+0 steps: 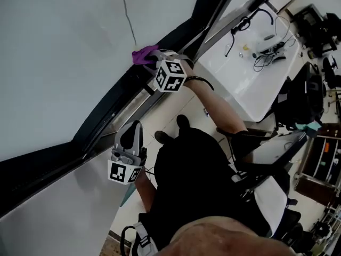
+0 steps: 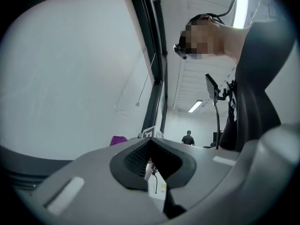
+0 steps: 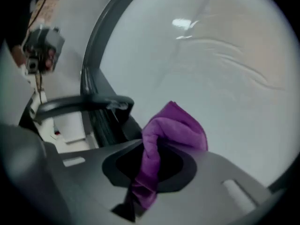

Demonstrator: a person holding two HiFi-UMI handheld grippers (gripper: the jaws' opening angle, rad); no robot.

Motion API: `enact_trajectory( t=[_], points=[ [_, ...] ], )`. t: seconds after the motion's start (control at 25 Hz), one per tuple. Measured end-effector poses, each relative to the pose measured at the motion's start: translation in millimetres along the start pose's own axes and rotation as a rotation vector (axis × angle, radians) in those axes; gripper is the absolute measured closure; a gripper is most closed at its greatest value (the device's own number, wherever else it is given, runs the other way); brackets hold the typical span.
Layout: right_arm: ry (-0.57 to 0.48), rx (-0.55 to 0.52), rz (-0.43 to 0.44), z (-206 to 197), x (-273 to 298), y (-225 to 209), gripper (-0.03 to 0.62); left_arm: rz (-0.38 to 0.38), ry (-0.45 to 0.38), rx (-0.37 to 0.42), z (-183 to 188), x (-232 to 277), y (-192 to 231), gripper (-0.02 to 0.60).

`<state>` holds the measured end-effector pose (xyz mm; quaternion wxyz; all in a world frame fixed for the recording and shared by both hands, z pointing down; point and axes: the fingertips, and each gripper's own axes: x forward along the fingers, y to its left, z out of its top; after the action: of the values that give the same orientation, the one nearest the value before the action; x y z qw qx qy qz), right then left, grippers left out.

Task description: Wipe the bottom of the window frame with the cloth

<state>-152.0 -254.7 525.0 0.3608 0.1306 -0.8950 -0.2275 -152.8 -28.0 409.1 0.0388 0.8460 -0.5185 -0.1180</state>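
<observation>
Purple cloth [image 1: 144, 54] bunched on bottom rail of the dark window frame [image 1: 106, 111], touching the pale glass [image 1: 64, 47], near where a dark upright bar meets the rail. Right gripper [image 1: 154, 60] is clamped on it: in the right gripper view the cloth [image 3: 164, 139] runs down between the closed jaws of the right gripper [image 3: 150, 168], with its top fold bulging out above them against the glass. The gripper's marker cube [image 1: 169, 76] sits just behind, with the person's forearm [image 1: 218, 108] stretched out to it. Left gripper [image 1: 130, 137] is further down the same rail, well apart from the cloth, tip just beside the frame, marker cube [image 1: 123, 172] below it. In the left gripper view the jaws of the left gripper [image 2: 151, 146] are together with nothing held, and the cloth [image 2: 118, 140] shows small beyond them at the foot of the glass. A distant person [image 2: 188, 138] stands in the room behind. White desk [image 1: 256, 89] with loose cables at upper right of head view, off the frame.
</observation>
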Motion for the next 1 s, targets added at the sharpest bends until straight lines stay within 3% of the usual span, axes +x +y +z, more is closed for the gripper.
enact_trajectory(
  t=[0.08, 0.24, 0.36, 0.68, 0.88, 1.0],
  points=[
    [0.023, -0.044, 0.013, -2.7, 12.9, 2.5, 0.531, -0.014, -0.006, 0.016, 5.0, 5.8, -2.9, 0.580],
    [-0.027, 0.022, 0.094, -4.8, 14.2, 3.3, 0.528, -0.012, -0.001, 0.051, 7.2, 19.0, -4.3, 0.580],
    [-0.030, 0.040, 0.086, -32.2, 11.8, -7.3, 0.526, 0.001, -0.012, 0.043, -1.9, 39.4, -5.1, 0.580],
    [0.218, 0.196, -0.155, -172.5, -13.1, -147.9, 0.526, -0.036, 0.034, 0.069, -9.7, 96.7, -13.3, 0.580],
    [0.453, 0.158, -0.383, -225.1, -23.5, -196.8, 0.526, -0.066, 0.043, 0.097, -8.2, 121.3, -21.1, 0.580],
    [0.532, 0.117, -0.452, -233.8, -16.8, -200.5, 0.526, -0.072, 0.037, 0.106, -8.7, 126.1, -23.5, 0.580]
  ],
)
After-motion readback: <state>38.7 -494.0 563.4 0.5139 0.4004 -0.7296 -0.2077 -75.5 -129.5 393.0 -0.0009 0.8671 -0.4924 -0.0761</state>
